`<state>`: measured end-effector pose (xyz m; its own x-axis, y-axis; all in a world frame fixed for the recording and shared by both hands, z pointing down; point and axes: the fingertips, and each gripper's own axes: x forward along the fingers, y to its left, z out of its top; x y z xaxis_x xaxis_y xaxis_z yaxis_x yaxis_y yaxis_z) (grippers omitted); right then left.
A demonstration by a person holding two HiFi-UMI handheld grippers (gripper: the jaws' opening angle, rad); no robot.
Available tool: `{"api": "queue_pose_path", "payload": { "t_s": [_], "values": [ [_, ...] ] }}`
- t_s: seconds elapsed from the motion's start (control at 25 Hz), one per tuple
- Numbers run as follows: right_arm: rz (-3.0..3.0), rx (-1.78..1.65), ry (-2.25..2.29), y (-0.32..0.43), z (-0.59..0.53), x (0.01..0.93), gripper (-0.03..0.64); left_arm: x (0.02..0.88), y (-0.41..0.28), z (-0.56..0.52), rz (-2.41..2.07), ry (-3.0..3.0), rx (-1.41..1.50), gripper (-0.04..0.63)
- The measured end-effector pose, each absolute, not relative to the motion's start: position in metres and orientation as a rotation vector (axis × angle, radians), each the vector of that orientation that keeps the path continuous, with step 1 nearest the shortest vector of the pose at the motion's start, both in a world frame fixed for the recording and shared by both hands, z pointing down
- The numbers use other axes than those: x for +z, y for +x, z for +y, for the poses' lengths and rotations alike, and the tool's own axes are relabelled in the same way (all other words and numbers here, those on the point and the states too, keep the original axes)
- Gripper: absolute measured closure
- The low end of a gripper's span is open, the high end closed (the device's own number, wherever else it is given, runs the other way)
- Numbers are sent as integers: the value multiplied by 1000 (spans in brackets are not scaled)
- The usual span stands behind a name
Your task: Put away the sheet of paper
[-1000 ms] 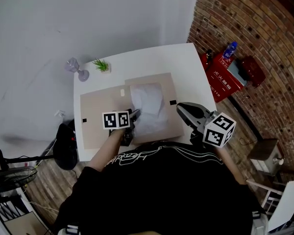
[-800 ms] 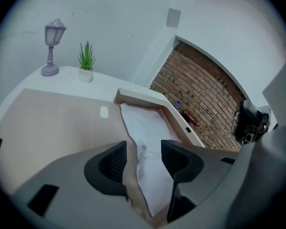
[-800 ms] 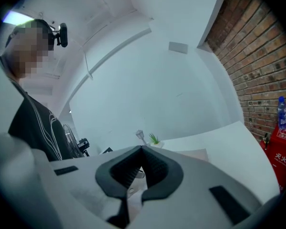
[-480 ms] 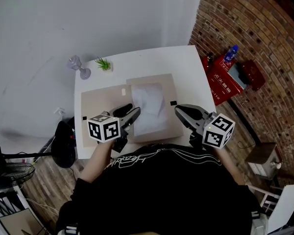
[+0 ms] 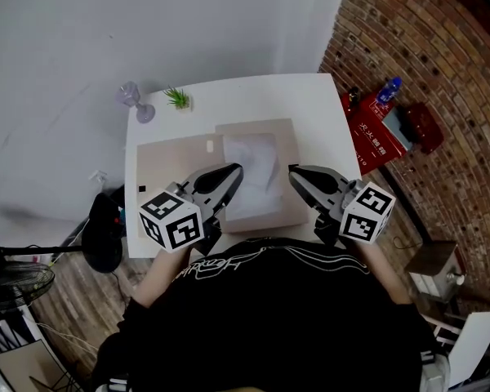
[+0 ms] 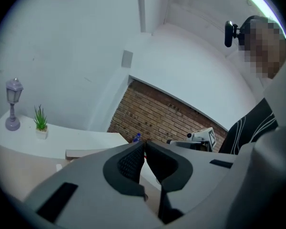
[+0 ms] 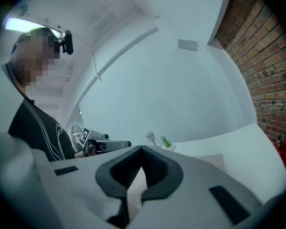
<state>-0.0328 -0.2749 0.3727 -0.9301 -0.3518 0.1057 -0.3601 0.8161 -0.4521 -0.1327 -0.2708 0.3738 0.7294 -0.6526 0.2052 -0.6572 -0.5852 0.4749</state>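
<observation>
The sheet of paper [image 5: 251, 166] lies flat on the right-hand brown panel [image 5: 287, 137] on the white surface [image 5: 253, 96], just beyond both gripper tips. Left gripper [image 5: 235, 172]: jaws have just been closing and are now clenched on nothing. Right gripper [image 5: 296, 174]: clenched, empty. Treat the sheet as light, limp and easily creased. Pinch it at a free corner or the near edge.

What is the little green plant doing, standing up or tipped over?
Upright: the small green potted plant stands in its white pot, with its leaves pointing straight up.
</observation>
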Motion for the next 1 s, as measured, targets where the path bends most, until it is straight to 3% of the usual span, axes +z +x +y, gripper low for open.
{"api": "queue_pose_path", "payload": {
  "t_s": [1.0],
  "values": [
    [-2979, 739, 492, -56, -272, 377, 615, 389, -140, -263, -970, 2340, 45, 557]
  ]
}}
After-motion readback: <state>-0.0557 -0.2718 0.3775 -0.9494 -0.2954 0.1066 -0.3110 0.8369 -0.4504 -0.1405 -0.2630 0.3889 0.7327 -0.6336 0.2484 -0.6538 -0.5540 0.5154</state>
